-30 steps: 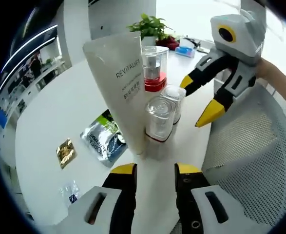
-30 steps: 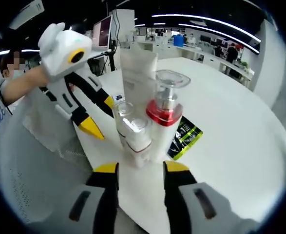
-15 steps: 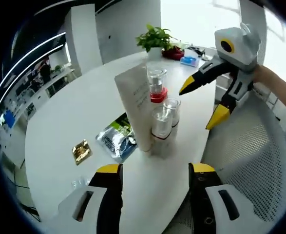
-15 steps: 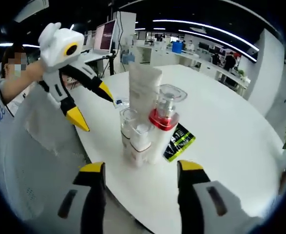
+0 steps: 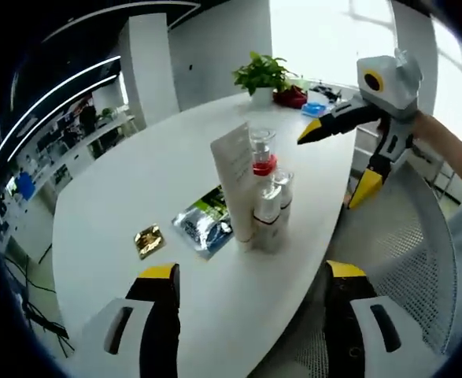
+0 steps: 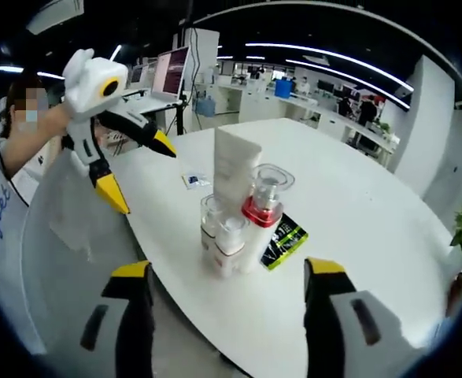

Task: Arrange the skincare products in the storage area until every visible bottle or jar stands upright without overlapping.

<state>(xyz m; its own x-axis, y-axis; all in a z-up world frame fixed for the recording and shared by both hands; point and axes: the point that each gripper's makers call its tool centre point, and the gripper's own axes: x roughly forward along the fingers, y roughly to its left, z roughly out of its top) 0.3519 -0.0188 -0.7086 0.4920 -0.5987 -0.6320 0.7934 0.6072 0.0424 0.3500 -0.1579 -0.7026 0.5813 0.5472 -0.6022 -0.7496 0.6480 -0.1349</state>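
Four skincare products stand upright in a tight cluster on the white table [image 5: 120, 181]: a tall white tube [image 5: 234, 179], a clear pump bottle with a red collar [image 5: 262, 157], and two small clear-capped bottles [image 5: 267, 214] [image 5: 282, 189]. The right gripper view shows the same tube [image 6: 234, 167], pump bottle [image 6: 262, 214] and small bottles [image 6: 229, 240] [image 6: 208, 216]. My left gripper [image 5: 253, 272] is open and well back from them, also seen as the left gripper [image 6: 140, 172]. My right gripper [image 6: 228, 269] is open and empty, also seen as the right gripper [image 5: 333, 167] beside the cluster.
A green and black sachet [image 5: 205, 222] lies flat beside the cluster, with a gold sachet [image 5: 147, 240] further left. A small blue and white packet [image 6: 191, 179] lies behind the tube. A potted plant [image 5: 264, 75] stands at the far end. A white mesh chair [image 5: 408, 236] adjoins the table edge.
Both grippers have drawn back from the cluster, so the products look smaller, and both pairs of jaws have spread wider. The four products have not moved.
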